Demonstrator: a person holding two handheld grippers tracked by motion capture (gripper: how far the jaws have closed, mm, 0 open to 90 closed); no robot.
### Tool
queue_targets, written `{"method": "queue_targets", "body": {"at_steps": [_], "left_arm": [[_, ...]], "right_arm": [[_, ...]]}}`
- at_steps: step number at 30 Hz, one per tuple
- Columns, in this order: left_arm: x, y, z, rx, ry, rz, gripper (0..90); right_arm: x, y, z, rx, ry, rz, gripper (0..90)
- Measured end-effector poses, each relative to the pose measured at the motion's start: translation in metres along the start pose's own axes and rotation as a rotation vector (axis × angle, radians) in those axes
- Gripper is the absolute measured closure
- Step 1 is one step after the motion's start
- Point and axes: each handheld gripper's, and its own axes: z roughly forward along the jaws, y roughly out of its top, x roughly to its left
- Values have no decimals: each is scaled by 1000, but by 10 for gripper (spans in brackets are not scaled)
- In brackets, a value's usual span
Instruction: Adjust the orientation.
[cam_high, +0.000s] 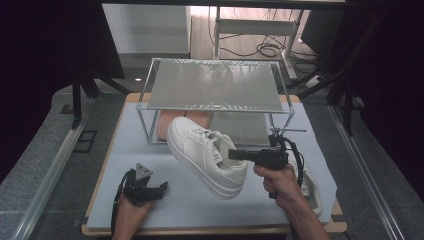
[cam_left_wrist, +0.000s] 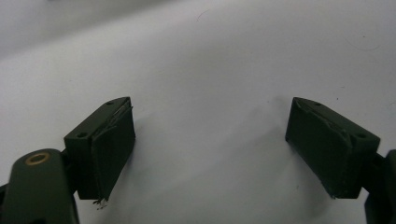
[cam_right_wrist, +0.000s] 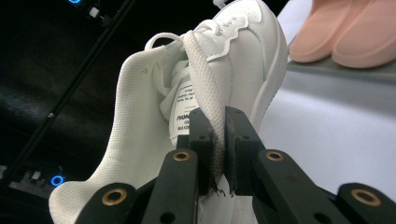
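The right claw (cam_high: 235, 154) is pinched tight on the collar of a white sneaker (cam_high: 206, 155), its two black jaws nearly together with the padded edge of the shoe's opening squeezed between them, as the right gripper view (cam_right_wrist: 217, 154) shows up close. The sneaker (cam_right_wrist: 205, 93) hangs clear of the bench (cam_high: 125, 145), tilted, toe pointing toward the rack and sole turned down and to the left, just in front of the metal shoe rack (cam_high: 215, 85). On the rack's lower shelf sits a pair of pink shoes (cam_right_wrist: 345, 32), side by side, seen in the high view as a pink patch (cam_high: 165, 125) behind the raised sneaker. A second white sneaker (cam_high: 307, 185) lies flat on the bench beside the person's right forearm, partly hidden by the hand. The left claw (cam_high: 162, 187) rests low near the front left of the bench, well apart from the shoes, its jaws spread wide with nothing but bare white surface between them (cam_left_wrist: 210, 140).
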Motion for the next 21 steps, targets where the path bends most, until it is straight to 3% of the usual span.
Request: {"method": "queue_targets", "body": {"at_steps": [9, 16, 21], "left_arm": [[0, 0, 0, -2, -2, -1, 157], [-1, 0, 0, -3, -1, -9, 157], [0, 0, 0, -2, 0, -4, 157]], "right_arm": [[10, 15, 1, -14, 51, 8, 825], [19, 34, -1, -60, 82, 15, 825], [23, 48, 1, -91, 73, 26, 826]]}}
